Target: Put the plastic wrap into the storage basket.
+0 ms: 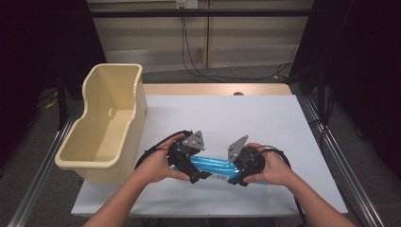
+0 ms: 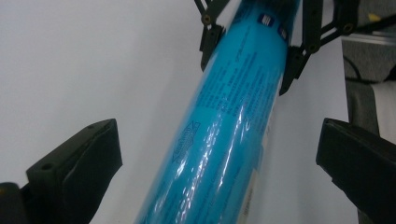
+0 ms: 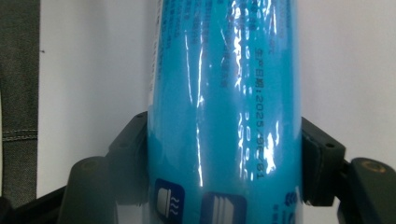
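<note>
Nearest the person, a long blue roll wrapped in glossy clear film (image 1: 215, 166) lies crosswise on the white-covered table (image 1: 265, 118), spanning the gap between the two hands.

The right tool (image 1: 242, 176) has its two black jaws pressed against opposite sides of the roll's right end; in the right gripper view the blue cylinder (image 3: 224, 112) bulges past both pads, so the hold looks firm and sits close to the end with the printed icons. The left tool (image 1: 197, 176) is at the roll's left end, but in the left gripper view its jaws stand wide apart with the roll (image 2: 224, 140) running up between them, touching neither pad: it straddles the roll and grips nothing.

Judging by its look, the roll should be light for its length and fairly stiff along its axis, yet the film is slick and crinkles, so pads could slide along it, and a hard squeeze may dent it. A hold near each end, across the round body, seems best; one end alone would probably let the far end sag or twist.

Farther off, to the left, a cream plastic tub with tall moulded walls (image 1: 90, 142) stands open and empty, overhanging the table's left edge, near the left hand (image 1: 158, 165).
</note>
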Demonstrator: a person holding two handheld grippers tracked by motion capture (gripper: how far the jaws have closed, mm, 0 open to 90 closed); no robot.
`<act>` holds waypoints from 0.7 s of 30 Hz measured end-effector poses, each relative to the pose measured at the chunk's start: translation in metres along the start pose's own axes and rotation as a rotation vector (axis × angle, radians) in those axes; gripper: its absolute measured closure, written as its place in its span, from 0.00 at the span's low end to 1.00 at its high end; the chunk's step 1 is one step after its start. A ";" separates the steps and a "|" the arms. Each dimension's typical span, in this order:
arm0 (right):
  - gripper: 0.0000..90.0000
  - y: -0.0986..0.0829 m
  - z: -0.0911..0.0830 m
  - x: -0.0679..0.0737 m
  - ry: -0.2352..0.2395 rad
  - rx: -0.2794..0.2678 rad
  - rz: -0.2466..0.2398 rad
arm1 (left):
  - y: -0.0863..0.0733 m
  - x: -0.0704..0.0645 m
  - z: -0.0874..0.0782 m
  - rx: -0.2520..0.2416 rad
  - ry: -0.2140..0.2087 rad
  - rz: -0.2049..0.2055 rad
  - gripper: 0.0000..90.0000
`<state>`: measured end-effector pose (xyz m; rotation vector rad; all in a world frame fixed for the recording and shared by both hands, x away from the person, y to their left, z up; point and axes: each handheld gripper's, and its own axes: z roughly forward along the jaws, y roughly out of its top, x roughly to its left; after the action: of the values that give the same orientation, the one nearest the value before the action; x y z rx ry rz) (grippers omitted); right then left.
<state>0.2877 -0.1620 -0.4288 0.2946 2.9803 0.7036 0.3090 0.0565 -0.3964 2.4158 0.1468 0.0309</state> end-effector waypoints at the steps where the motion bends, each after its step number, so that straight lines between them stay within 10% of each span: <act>1: 0.36 0.000 0.000 0.000 0.000 0.000 0.000 | 0.000 0.000 0.000 0.000 0.000 0.000 0.01; 21: 0.36 0.005 -0.010 0.003 0.030 -0.091 -0.113 | 0.023 -0.002 0.023 0.292 -0.124 0.051 0.32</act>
<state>0.2847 -0.1615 -0.4177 0.1103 2.9534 0.8345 0.3105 0.0239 -0.3982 2.7042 0.0337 -0.1254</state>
